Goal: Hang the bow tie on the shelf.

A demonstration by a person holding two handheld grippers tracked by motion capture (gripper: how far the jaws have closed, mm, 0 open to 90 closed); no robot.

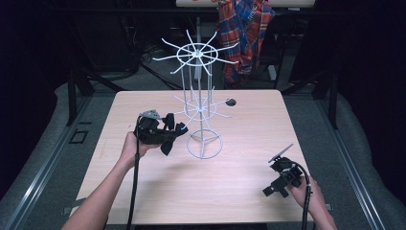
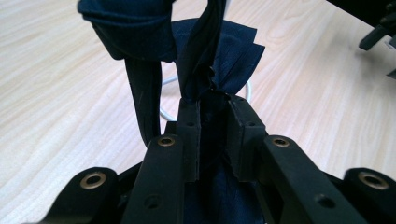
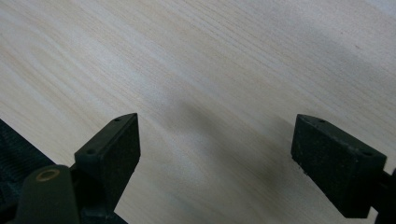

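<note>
One bench (image 1: 143, 191), one white wire rack (image 1: 201, 108) with two spoked tiers, one dark cloth (image 2: 219, 51). My left gripper (image 1: 165, 132) pinches the cloth between its jaws, held above the bench just beside the rack's ring base. My right gripper (image 3: 215, 149) rests near the bench's right front corner, jaws spread over bare wood.
</note>
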